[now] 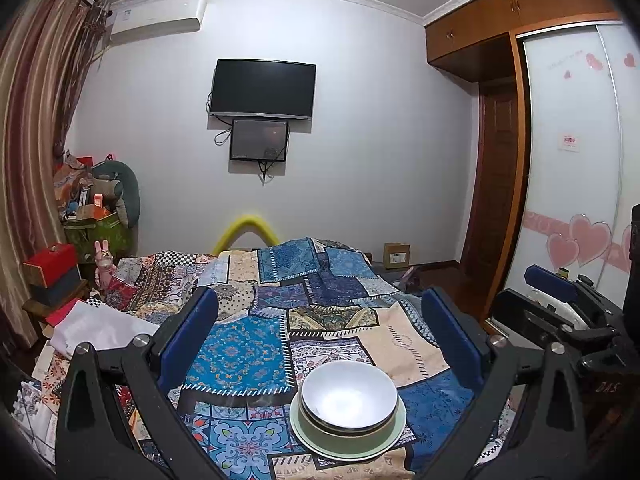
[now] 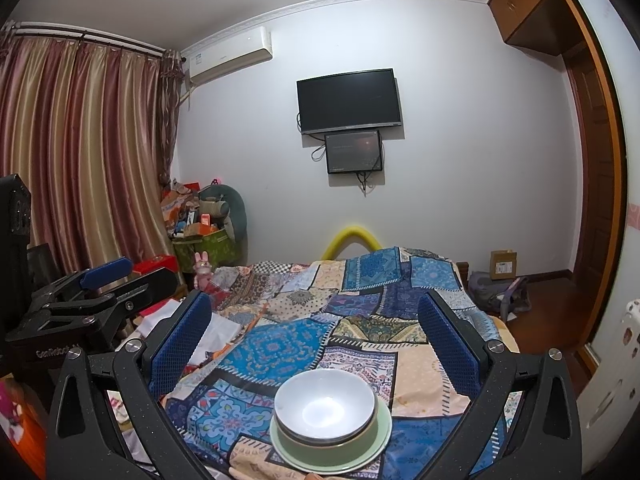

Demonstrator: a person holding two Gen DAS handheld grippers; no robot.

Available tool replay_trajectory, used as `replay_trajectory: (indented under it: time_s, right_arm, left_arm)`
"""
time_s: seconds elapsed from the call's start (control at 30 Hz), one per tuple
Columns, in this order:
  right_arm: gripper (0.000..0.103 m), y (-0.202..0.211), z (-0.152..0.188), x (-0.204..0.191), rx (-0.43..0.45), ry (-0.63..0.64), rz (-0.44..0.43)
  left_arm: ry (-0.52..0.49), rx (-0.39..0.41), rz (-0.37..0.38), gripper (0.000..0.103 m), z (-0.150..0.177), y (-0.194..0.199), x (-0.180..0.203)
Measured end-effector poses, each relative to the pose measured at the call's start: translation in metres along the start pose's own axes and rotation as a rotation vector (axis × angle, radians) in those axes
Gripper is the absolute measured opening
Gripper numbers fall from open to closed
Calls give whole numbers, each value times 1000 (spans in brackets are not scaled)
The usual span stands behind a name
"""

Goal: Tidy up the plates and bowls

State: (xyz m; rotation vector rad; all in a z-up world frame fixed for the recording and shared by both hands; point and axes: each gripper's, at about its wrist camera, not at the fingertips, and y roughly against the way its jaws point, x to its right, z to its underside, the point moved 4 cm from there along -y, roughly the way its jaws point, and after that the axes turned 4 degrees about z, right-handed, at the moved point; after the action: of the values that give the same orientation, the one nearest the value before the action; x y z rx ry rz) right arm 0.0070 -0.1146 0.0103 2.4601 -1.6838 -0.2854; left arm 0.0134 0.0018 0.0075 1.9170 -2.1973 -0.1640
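Observation:
A white bowl (image 1: 349, 396) is nested in a green bowl (image 1: 344, 432), which stands on a pale green plate (image 1: 394, 438) on the patchwork cloth. My left gripper (image 1: 320, 308) is open and empty, raised above and behind the stack. In the right wrist view the same white bowl (image 2: 326, 402), green bowl (image 2: 320, 442) and plate (image 2: 382, 436) sit low in the frame. My right gripper (image 2: 316, 312) is open and empty, also raised behind the stack. Each gripper shows at the edge of the other's view.
The patchwork cloth (image 1: 248, 344) covers a bed. White cloth and papers (image 1: 96, 324) lie at its left edge. Boxes and a cluttered basket (image 1: 92, 216) stand at the far left by curtains. A wardrobe (image 1: 568, 160) stands on the right.

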Motion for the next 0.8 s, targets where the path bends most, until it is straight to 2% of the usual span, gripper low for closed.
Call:
replay_trajectory:
  time_s: [0.8]
  right_arm:
    - [103, -2, 1, 4, -6, -2, 2]
  left_arm:
    - [-29, -2, 17, 103, 2, -3, 11]
